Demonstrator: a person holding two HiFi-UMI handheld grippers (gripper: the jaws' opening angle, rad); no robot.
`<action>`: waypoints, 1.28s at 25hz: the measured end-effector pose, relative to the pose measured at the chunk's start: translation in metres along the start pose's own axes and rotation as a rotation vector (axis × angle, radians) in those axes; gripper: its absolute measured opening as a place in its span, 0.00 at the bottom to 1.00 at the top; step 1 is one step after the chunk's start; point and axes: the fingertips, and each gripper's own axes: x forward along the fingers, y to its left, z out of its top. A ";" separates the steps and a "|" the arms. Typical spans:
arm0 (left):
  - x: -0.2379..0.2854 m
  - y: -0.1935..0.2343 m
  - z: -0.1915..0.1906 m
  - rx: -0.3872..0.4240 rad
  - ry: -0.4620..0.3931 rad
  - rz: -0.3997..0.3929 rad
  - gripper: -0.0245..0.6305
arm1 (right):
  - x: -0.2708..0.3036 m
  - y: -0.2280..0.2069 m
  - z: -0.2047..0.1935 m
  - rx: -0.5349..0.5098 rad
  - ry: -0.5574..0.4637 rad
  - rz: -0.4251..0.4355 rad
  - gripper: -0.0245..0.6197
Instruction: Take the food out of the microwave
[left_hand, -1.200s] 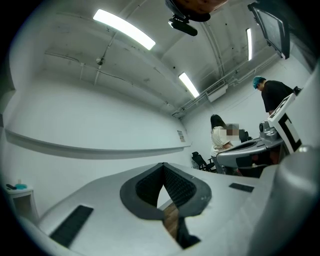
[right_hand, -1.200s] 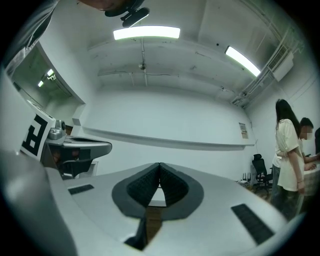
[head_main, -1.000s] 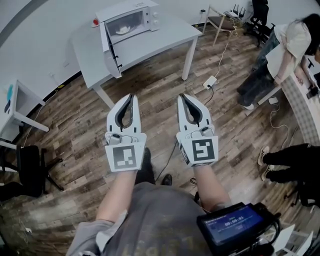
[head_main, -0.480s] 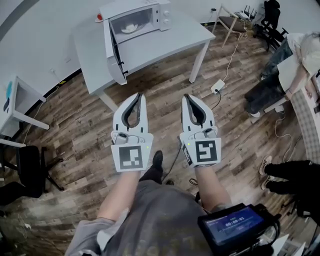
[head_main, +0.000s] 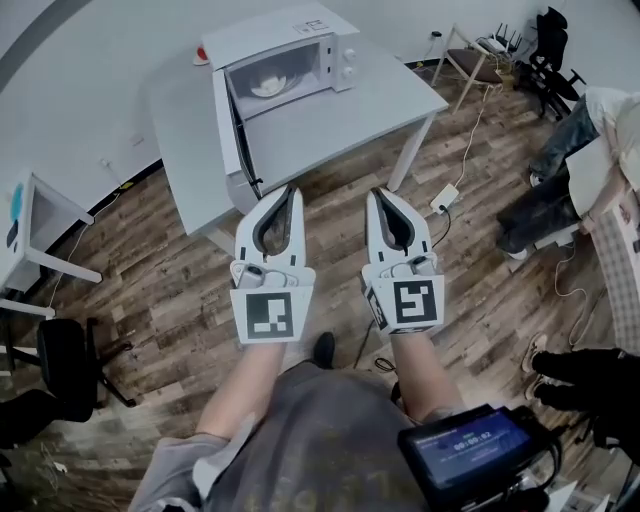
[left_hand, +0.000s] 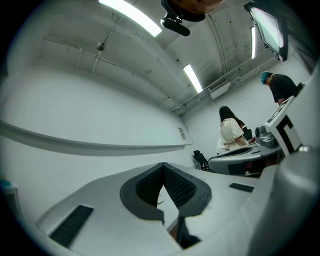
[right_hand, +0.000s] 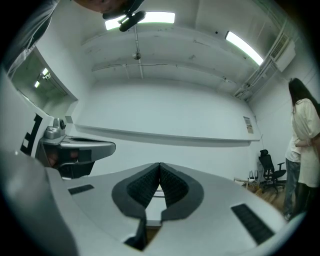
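A white microwave (head_main: 318, 28) stands on the grey table (head_main: 335, 112) with its door (head_main: 226, 128) swung wide open to the left. Inside it sits a white dish of food (head_main: 268, 85). My left gripper (head_main: 290, 194) is shut and empty, its tip just short of the table's near edge below the open door. My right gripper (head_main: 378, 196) is beside it, also shut and empty, in front of the table's edge. The left gripper view shows its closed jaws (left_hand: 163, 165) against a white wall. Closed jaws (right_hand: 160, 165) likewise fill the right gripper view, where the microwave is hidden.
A small red object (head_main: 200, 55) lies behind the microwave. A power strip with cables (head_main: 443, 197) is on the wood floor by the table leg. People stand at the right (head_main: 605, 130). A small white table (head_main: 35, 215) and black chair (head_main: 65, 355) are at the left.
Both grippers have advanced together toward the table, still shut. The microwave and table now appear closer and larger in the head view.
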 end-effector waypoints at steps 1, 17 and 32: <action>0.007 0.005 -0.001 -0.004 -0.004 0.000 0.05 | 0.007 -0.003 0.001 -0.002 -0.003 -0.005 0.05; 0.091 0.017 -0.027 0.001 0.014 0.025 0.05 | 0.084 -0.049 -0.021 0.006 -0.002 0.029 0.05; 0.184 0.011 -0.066 0.015 0.123 0.207 0.05 | 0.174 -0.111 -0.060 0.058 0.043 0.249 0.05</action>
